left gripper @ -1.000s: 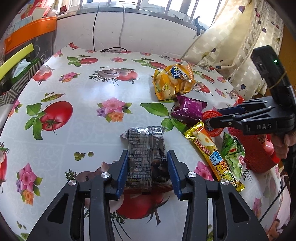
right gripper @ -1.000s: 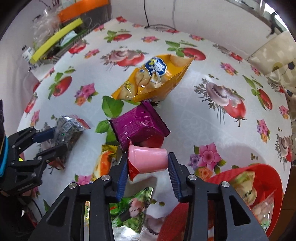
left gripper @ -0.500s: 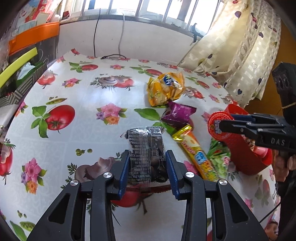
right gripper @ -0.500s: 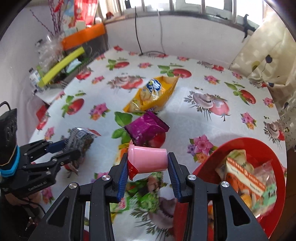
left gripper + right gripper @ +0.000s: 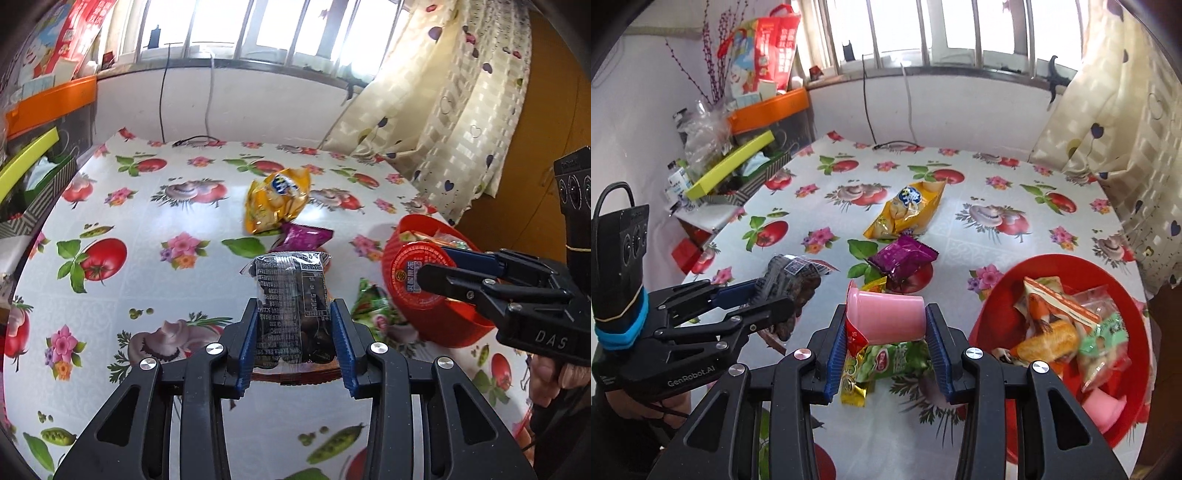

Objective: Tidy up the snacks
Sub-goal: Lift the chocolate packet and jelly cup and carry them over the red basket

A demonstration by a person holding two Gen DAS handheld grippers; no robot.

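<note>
1. The left gripper (image 5: 294,339) clamps a dark, clear-wrapped snack packet (image 5: 291,299) between its blue pads, held above the flowered tablecloth (image 5: 147,288).
2. The right gripper (image 5: 886,338) grips a pink plastic cup with a red foil lid (image 5: 886,319), lying sideways.
3. Right of that claw sits the red plastic bowl (image 5: 1137,332) of snacks.
4. Ahead of both claws lie a purple wrapper (image 5: 903,256) and a yellow chip bag (image 5: 908,210).

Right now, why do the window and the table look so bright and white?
Left wrist view: daylight through the window washes it out and puts white glare on the shiny tablecloth. Right wrist view: the same window is overexposed too.
</note>
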